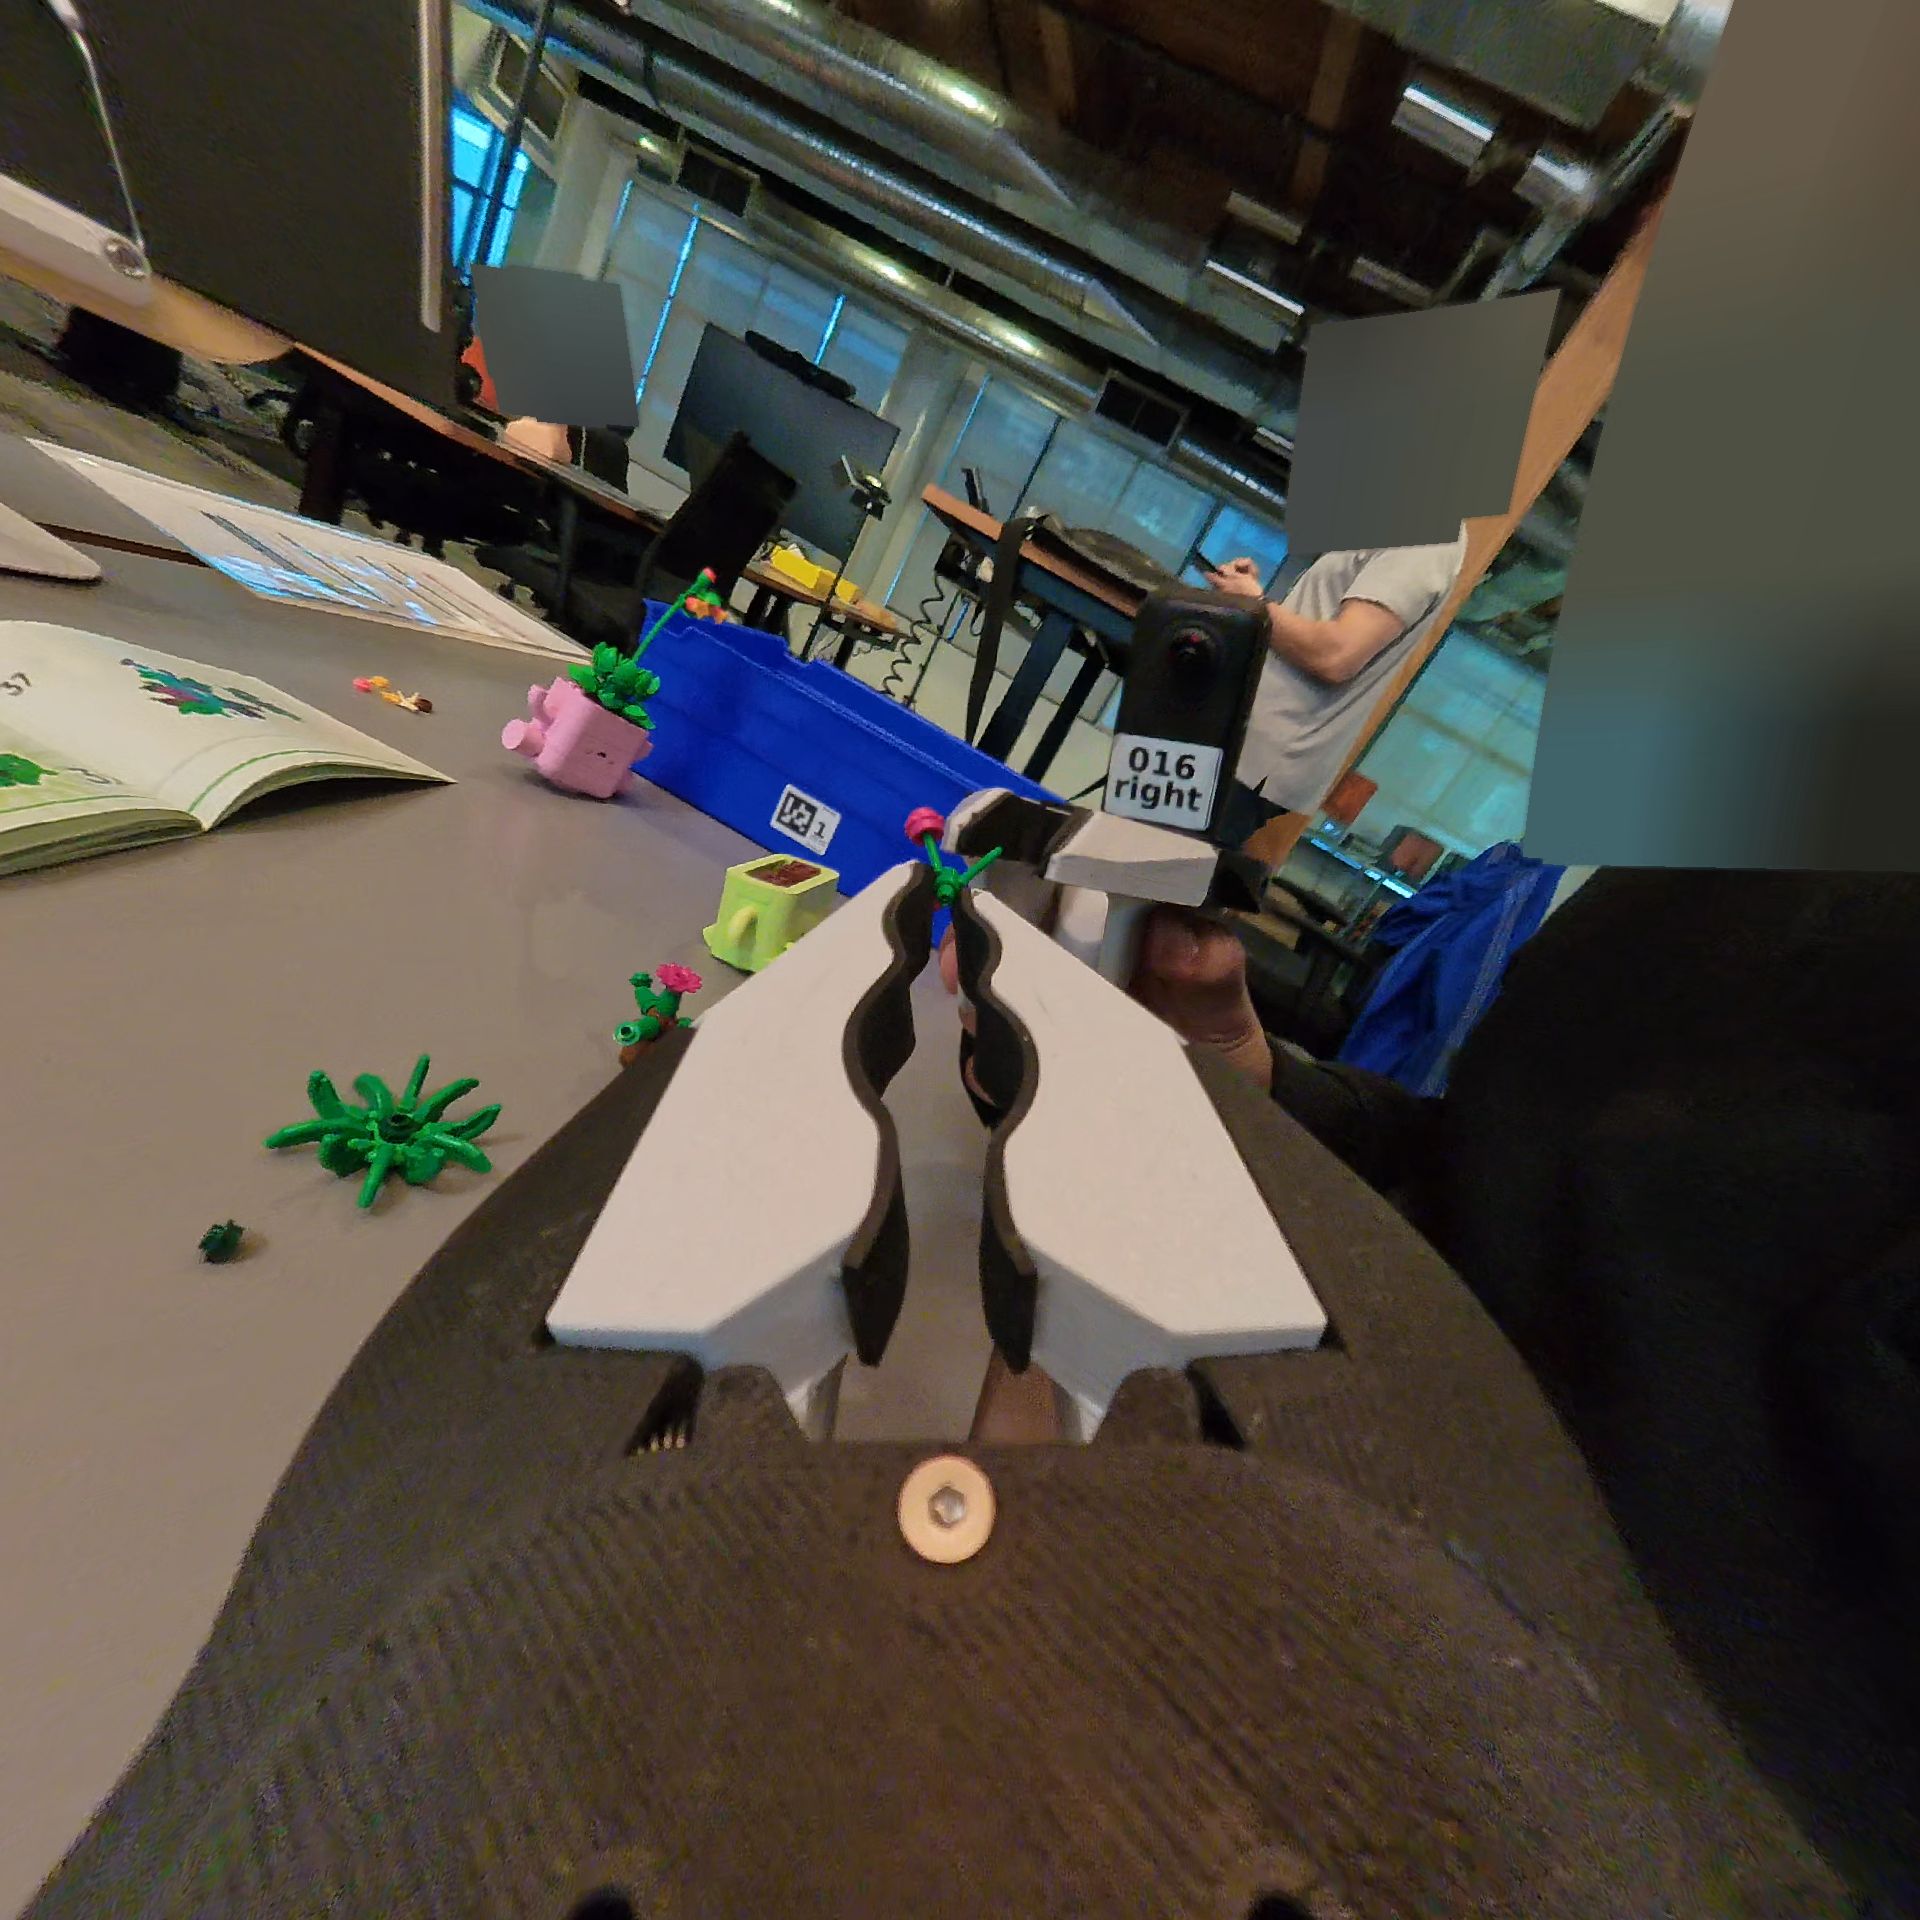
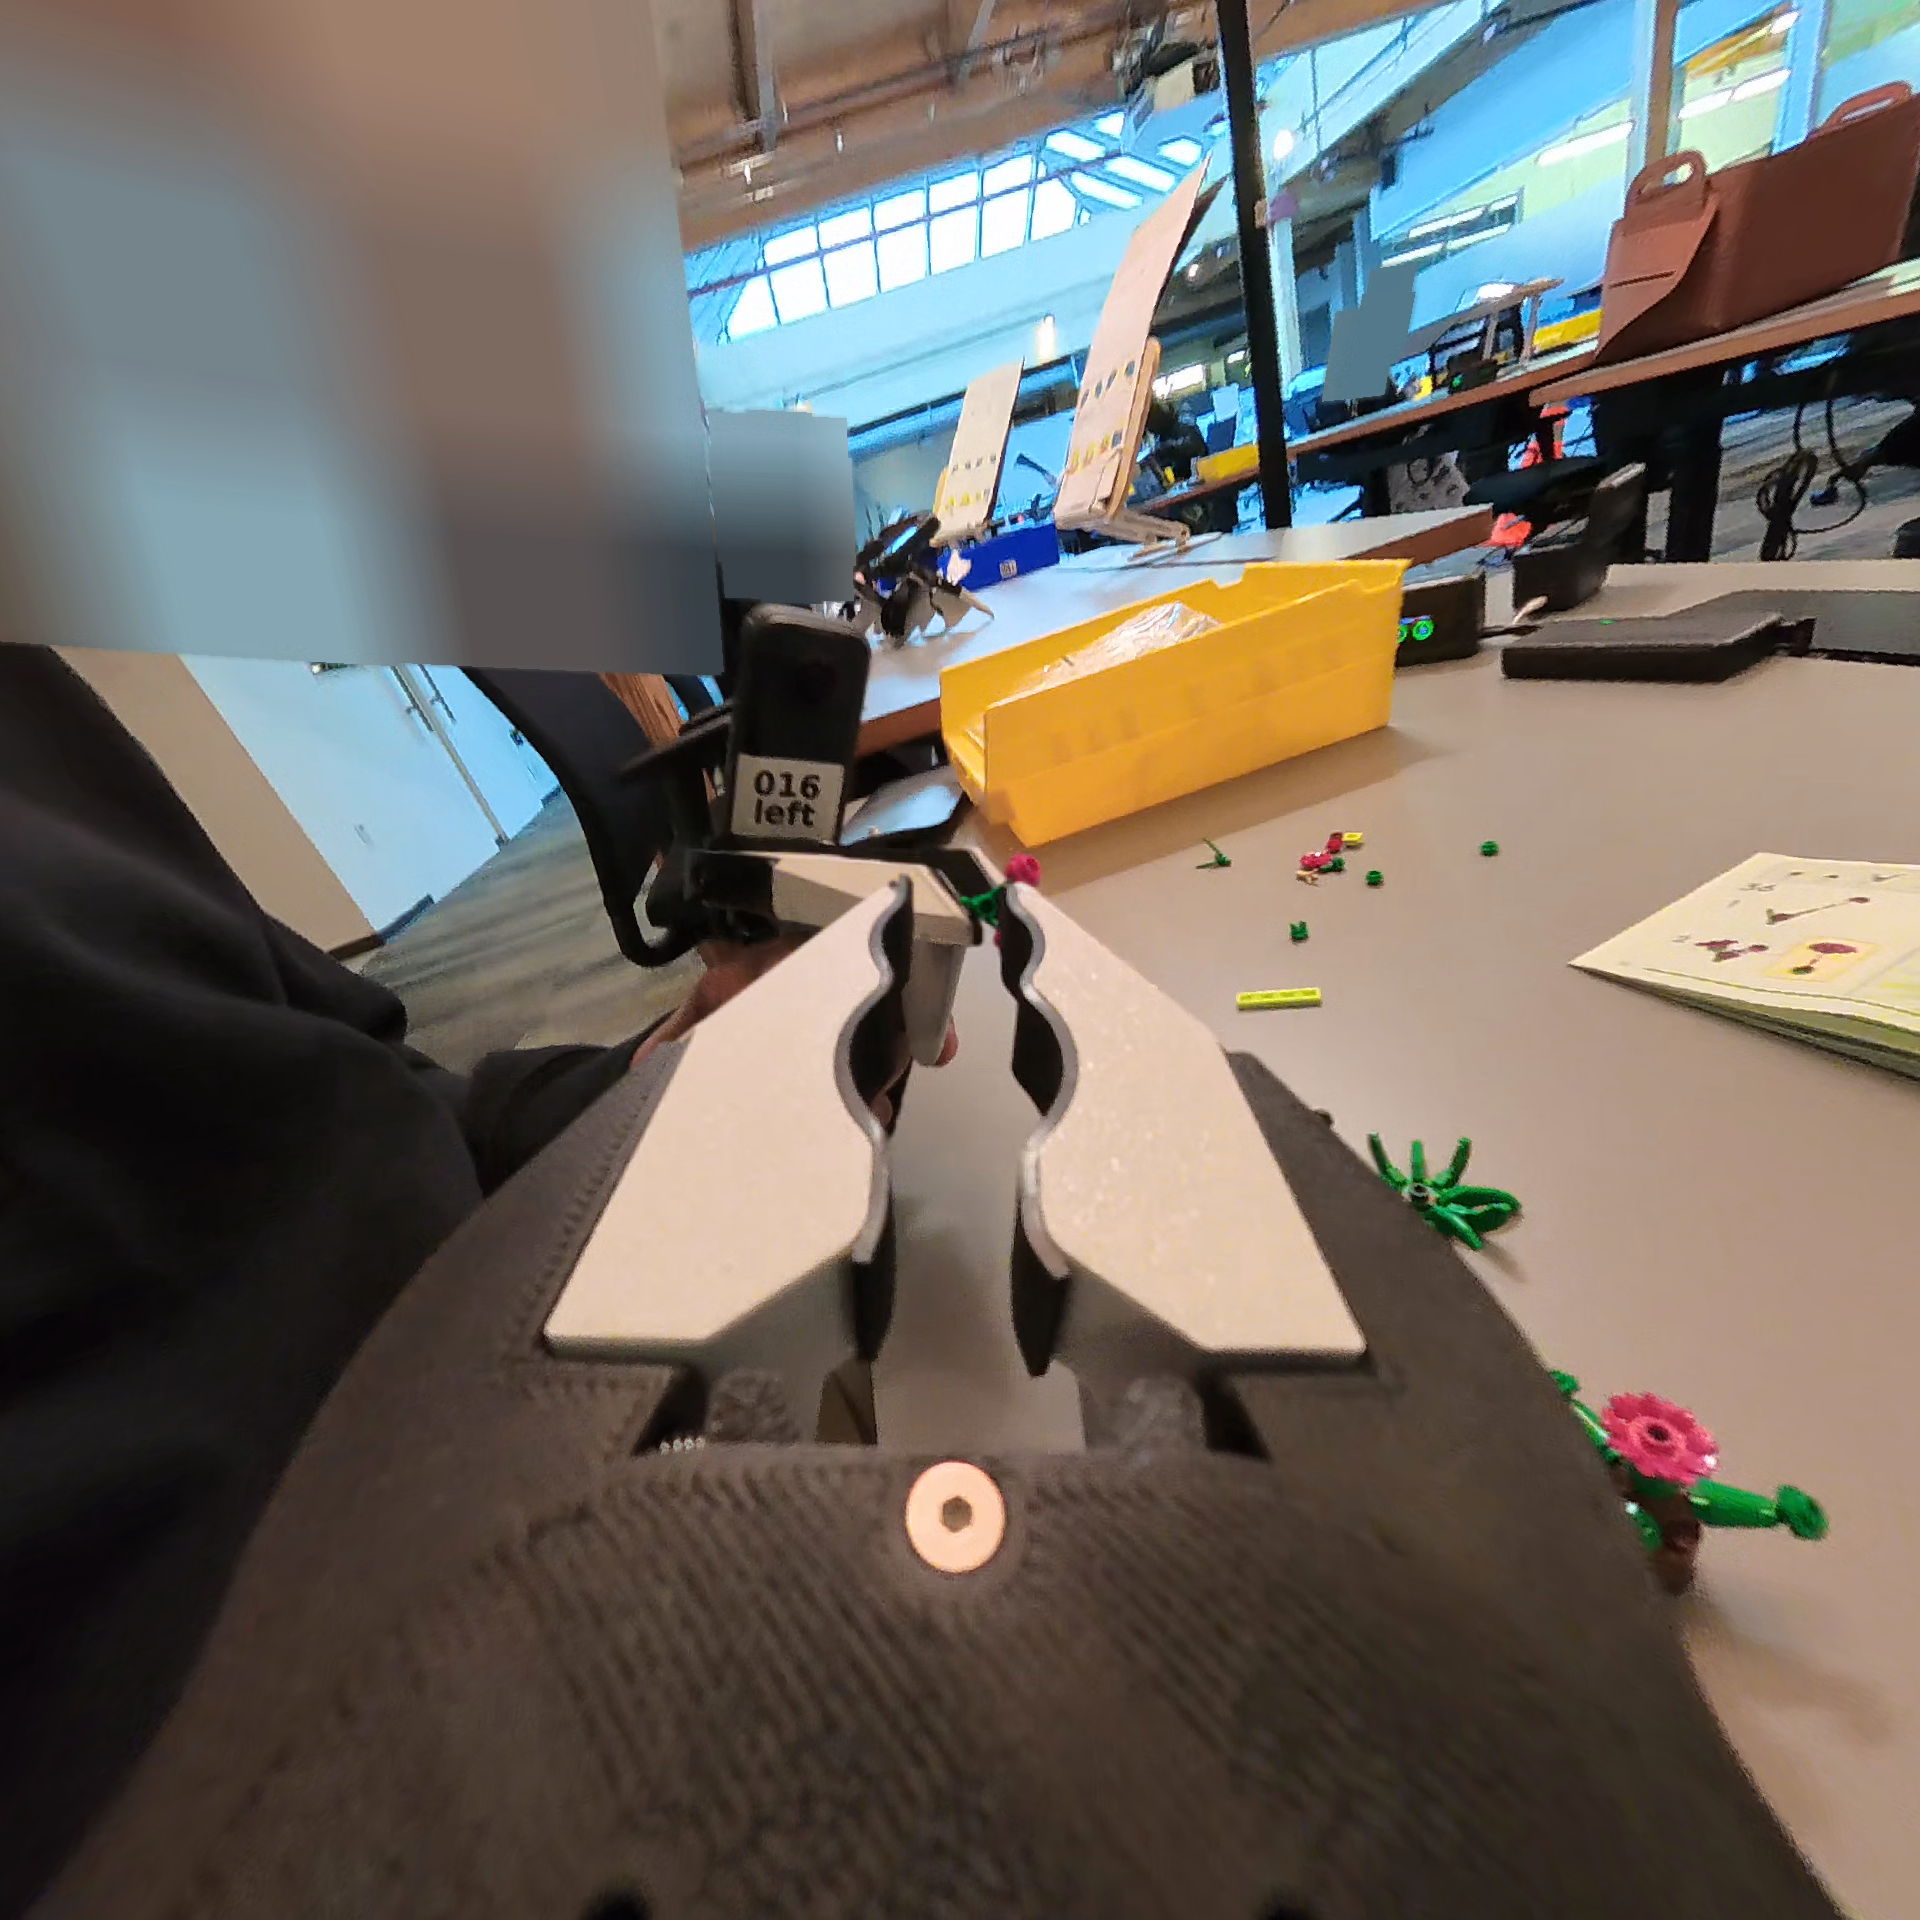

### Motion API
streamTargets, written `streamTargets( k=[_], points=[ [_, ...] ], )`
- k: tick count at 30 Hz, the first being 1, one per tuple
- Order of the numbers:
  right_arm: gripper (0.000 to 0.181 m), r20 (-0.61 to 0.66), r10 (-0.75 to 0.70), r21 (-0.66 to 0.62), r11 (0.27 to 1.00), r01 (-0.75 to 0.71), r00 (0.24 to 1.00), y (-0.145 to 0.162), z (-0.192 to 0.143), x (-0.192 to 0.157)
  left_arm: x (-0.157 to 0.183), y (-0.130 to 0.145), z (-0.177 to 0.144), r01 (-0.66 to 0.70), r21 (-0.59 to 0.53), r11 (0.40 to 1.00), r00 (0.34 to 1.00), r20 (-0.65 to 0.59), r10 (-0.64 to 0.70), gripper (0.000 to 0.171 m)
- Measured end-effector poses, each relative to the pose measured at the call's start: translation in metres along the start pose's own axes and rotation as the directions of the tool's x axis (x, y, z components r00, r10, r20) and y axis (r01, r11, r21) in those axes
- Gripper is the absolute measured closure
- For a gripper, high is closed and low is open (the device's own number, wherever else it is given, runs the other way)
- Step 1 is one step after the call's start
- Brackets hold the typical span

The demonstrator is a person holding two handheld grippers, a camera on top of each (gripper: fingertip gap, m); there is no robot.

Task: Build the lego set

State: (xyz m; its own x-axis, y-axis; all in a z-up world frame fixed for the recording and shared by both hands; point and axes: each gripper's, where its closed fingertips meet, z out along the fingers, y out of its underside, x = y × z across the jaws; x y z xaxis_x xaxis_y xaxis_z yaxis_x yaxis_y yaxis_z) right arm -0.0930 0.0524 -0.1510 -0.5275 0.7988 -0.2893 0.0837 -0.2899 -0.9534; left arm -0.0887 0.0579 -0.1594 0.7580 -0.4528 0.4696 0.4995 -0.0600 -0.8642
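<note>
My left gripper [image 1: 938, 888] is shut on a thin green lego flower stem [image 1: 948, 881] with a pink bud [image 1: 923, 826] on top, held above the grey table [image 1: 312, 935]. My right gripper [image 2: 956, 899] is open, its tips on either side of the stem [image 2: 982, 902] and of the left gripper's tips [image 2: 961, 920]. In the left wrist view the right gripper [image 1: 1023, 831] comes in from the right, just behind the stem. A lime green pot [image 1: 774, 904], a pink pot with a plant [image 1: 582, 732], a green leaf piece [image 1: 390, 1127] and a small pink flower assembly [image 1: 660, 997] sit on the table.
An open instruction booklet [image 1: 156, 727] lies at the left, a blue bin [image 1: 831, 727] behind the pots. A yellow bin [image 2: 1174, 707], a lime flat piece [image 2: 1278, 998] and several small loose pieces [image 2: 1325, 857] lie beyond my right gripper. A person stands at a far table. Less than 4 cm separates the two grippers' tips. The green leaf piece [image 1: 390, 1127] is about equally far from each gripper, around 15 cm. Between my right fingertips and the lime green pot [image 1: 774, 904] there is roughly 20 cm.
</note>
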Motion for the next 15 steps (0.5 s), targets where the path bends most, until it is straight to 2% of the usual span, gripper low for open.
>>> streamTargets(
  k=[5,9,12,15],
  points=[
    [0.181,-0.007,-0.017,-0.004,1.000,0.016,1.000,0.002,0.000,0.001,0.002,0.003,0.002,-0.048,-0.021,0.999,0.999,0.011,0.048,0.170],
    [0.181,0.006,-0.020,-0.016,1.000,0.020,1.000,0.001,-0.001,-0.001,0.006,0.001,0.002,-0.010,0.000,1.000,0.999,-0.038,0.010,0.169],
    [0.181,0.028,-0.019,-0.019,1.000,0.019,0.999,0.002,-0.001,-0.003,0.012,-0.001,0.002,0.041,0.016,0.999,0.994,-0.101,-0.039,0.163],
    [0.181,0.043,-0.005,-0.010,1.000,0.006,0.999,0.000,-0.002,-0.005,0.011,-0.001,0.002,0.053,0.015,0.998,0.993,-0.104,-0.051,0.169]
  ],
)
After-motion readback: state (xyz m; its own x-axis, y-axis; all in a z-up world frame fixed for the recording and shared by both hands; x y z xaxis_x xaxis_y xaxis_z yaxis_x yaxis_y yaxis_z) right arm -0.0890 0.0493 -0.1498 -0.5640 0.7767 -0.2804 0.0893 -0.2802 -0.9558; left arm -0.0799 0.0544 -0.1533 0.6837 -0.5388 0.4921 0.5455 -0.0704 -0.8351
